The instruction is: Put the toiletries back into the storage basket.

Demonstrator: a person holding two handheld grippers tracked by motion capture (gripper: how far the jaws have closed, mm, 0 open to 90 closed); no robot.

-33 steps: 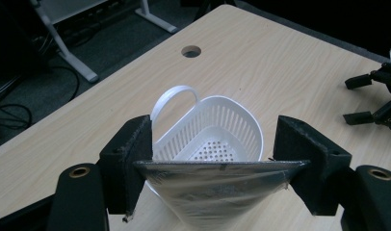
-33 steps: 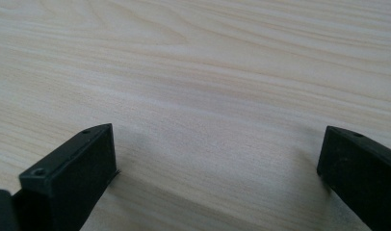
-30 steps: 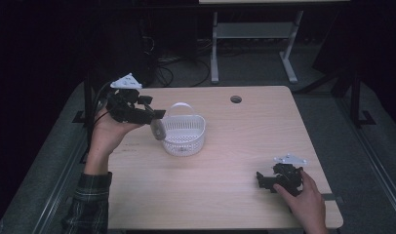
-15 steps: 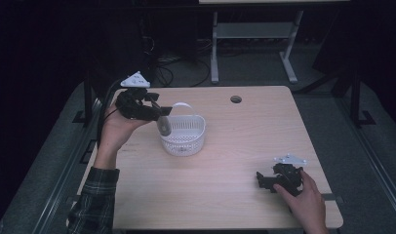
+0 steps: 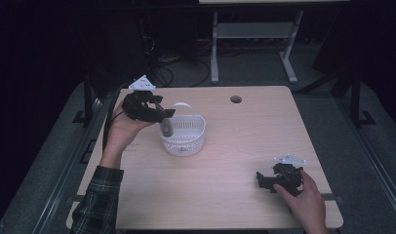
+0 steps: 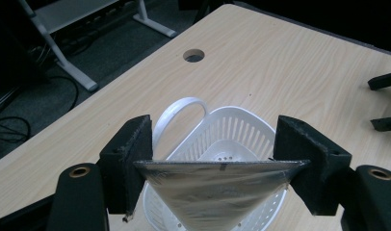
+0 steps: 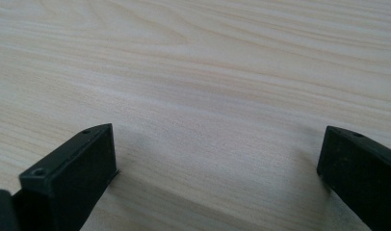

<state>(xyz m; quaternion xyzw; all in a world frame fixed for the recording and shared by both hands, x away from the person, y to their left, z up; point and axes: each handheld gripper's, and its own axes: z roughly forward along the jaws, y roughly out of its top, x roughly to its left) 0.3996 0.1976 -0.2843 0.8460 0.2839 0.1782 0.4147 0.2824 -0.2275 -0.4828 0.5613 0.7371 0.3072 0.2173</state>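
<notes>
— Dark room, cables on the floor behind, and one pale wooden worktop (image 5: 225, 195) lit in the middle of it. What's the person holding up on the left?

— The left tongs (image 6: 217, 166) are clamped on a grey, silvery cone-shaped thing (image 6: 216, 192), wide flat edge up, point down. Each pad presses one end of that edge. I can't tell what it's made of; it looks thin, like foil or film.

— And where is it?

— Over the near-left rim of the white basket (image 5: 188, 139), the slotted one with the hoop handle (image 6: 176, 113). From above, the cone (image 5: 166, 127) hangs at the rim, its tip about level with it. Whether it touches, I can't say.

— So it goes in the basket?

— That's my guess; nobody has said so. To do it well I'd carry it a bit further over the middle, clear of the handle, lower until the tip is inside, then part the tongs. Let go here and it could catch the rim and tip out onto the worktop.

— Squeeze harder meanwhile?

— No. Thin stuff crumples; that grip looks enough.

— The other hand?

— The right tongs (image 5: 280, 178) rest on the worktop, near the right corner, well apart from the basket, spread wide with bare wood between them (image 7: 217, 159).
</notes>
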